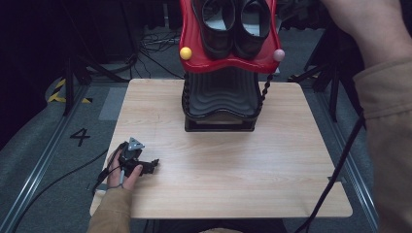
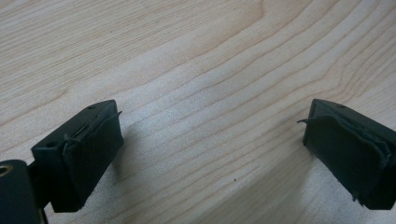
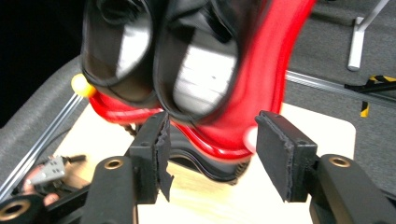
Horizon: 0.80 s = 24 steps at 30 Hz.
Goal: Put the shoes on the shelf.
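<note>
Two glossy black shoes [image 1: 234, 22] are sitting side by side on one red, wavy-edged shelf [image 1: 194, 57] at upper centre, above a black ribbed shelf [image 1: 221, 94] on the pale wood-grain table [image 1: 233, 170]. One yellow knob [image 1: 185, 53] and one pink knob [image 1: 278, 55] are capping the corners. Left gripper [image 1: 154, 162], lower left, is lying spread, empty. Right gripper [image 3: 210, 149] is hanging spread, gripping nothing, just before the shoes.

A glossy red shelf [image 1: 194, 43] carries two black shoes [image 1: 233, 24], with a yellow ball [image 1: 185, 53] and a pink ball [image 1: 278, 55] at its corners. The lower rack [image 1: 221, 97] is black; the tabletop [image 1: 218, 160] is pale woodgrain.
</note>
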### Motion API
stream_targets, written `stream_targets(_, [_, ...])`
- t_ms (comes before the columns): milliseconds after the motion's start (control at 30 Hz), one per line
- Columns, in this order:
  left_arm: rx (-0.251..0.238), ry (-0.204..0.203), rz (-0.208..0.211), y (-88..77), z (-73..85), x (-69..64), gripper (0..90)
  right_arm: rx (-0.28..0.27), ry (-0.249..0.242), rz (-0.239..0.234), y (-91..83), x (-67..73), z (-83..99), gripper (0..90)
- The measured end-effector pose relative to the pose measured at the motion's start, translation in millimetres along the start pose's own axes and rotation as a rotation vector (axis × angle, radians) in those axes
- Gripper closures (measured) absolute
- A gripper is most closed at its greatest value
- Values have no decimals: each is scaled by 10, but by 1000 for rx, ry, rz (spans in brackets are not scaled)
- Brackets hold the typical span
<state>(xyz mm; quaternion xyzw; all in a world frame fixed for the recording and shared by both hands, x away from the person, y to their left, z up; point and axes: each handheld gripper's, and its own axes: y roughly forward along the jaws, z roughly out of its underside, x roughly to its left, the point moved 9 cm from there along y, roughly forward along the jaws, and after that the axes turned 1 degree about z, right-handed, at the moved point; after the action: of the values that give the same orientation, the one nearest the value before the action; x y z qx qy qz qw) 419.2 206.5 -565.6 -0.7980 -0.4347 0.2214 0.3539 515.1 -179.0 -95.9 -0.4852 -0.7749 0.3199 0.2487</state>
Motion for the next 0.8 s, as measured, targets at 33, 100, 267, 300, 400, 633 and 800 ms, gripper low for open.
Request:
stream_targets(33, [0, 0, -1, 0, 0, 0, 49, -2, -10, -1, -23, -38, 34, 445])
stream_targets(100, [1, -1, 2, 0, 1, -2, 49, -8, -17, -9, -72, -106, 106, 438])
stream_targets(267, [1, 5, -2, -1, -2, 8, 47, -18, -60, -21, -141, -211, 249, 406])
stream_targets(300, [1, 5, -2, -1, -2, 8, 47, -18, -60, -21, -141, -211, 249, 406])
stream_targets(400, [-6, 2, 2, 10, -9, 6, 43, -18, -95, -41, -173, -310, 479, 396])
stream_targets(633, [-6, 3, -2, 9, -10, 9, 41, -15, -163, -82, -94, -351, 846, 390])
stream_targets(800, [-12, 2, 1, 15, -12, 6, 41, -21, -221, -121, 45, -316, 1163, 385])
